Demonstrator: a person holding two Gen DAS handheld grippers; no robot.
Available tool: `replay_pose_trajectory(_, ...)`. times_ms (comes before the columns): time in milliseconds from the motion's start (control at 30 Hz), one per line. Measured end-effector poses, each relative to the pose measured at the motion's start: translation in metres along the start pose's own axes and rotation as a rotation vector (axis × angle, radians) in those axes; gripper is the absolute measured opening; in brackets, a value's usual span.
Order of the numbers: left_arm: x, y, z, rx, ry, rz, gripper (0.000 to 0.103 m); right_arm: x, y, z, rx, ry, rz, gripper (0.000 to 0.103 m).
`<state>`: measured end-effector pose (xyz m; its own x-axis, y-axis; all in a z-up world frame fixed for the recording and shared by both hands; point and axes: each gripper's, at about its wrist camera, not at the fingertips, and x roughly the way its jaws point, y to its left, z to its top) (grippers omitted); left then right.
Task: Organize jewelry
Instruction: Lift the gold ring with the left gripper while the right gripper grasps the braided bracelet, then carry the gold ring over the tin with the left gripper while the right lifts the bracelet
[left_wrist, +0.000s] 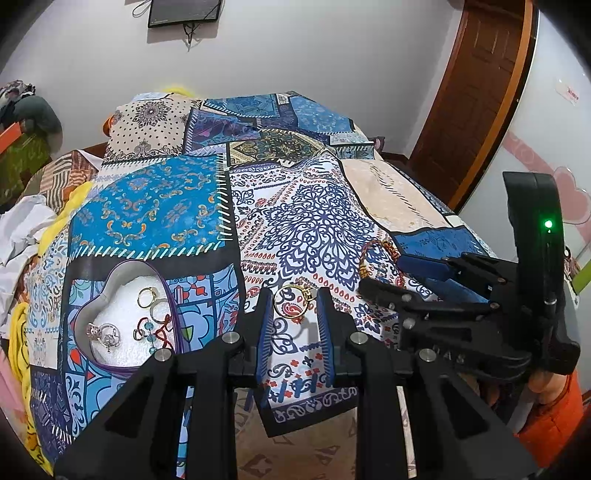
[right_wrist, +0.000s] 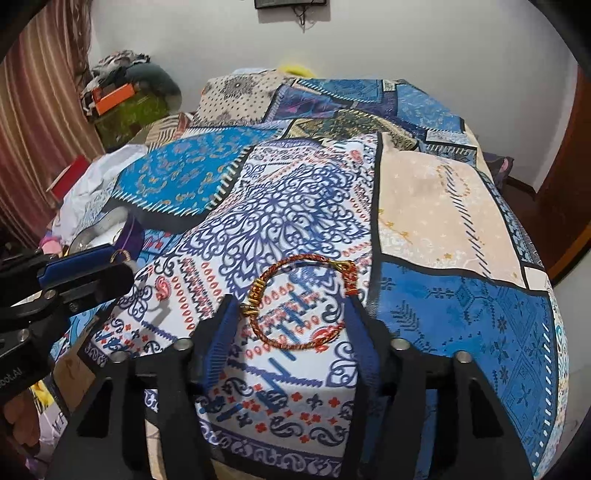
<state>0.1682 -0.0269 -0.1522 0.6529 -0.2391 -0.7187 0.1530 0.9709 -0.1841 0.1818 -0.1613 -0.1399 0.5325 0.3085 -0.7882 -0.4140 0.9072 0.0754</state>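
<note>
Several rings already lie in the heart-shaped box (left_wrist: 122, 314) by the patchwork bedspread's (left_wrist: 317, 229) near-left edge, while the open, empty left gripper (left_wrist: 293, 299) brackets a gold ring (left_wrist: 291, 303) and the equally open right gripper (right_wrist: 291, 299) a braided bracelet (right_wrist: 299, 302).

the shiny gold metal ring (left_wrist: 293, 301) lies on soft printed cloth (left_wrist: 314, 229). the bracelet (right_wrist: 299, 302) is twisted red cord with gold wire.

Right gripper (right_wrist: 291, 299) open, fingers either side of red-gold bracelet (right_wrist: 295, 302) lying on patterned cloth (right_wrist: 461, 314); left gripper (right_wrist: 86, 271) at left edge.
</note>
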Motion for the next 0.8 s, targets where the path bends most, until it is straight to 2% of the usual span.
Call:
replay_pose_trajectory(33,0.0,0.0,0.0,0.001,0.0,-0.001,0.022,-0.001,-0.002,0.0,0.004,-0.006,-0.002,0.042)
replay_pose_trajectory(100,-0.001,-0.001,0.0,0.004,0.0,-0.001,0.022,-0.001,-0.002,-0.001,-0.002,-0.009,0.003,0.023)
replay_pose_trajectory(167,-0.002,-0.003,0.0,0.007,-0.002,-0.003,0.022,0.001,-0.001,-0.001,-0.005,0.003,-0.007,0.014)
replay_pose_trajectory(500,-0.01,-0.002,0.001,0.003,-0.019,-0.004,0.023,-0.01,-0.003,-0.002,0.008,-0.028,0.009,0.01)
replay_pose_trajectory(800,-0.026,0.006,0.004,-0.018,-0.05,0.003,0.022,-0.04,0.011,0.014,-0.017,-0.112,0.021,0.01)
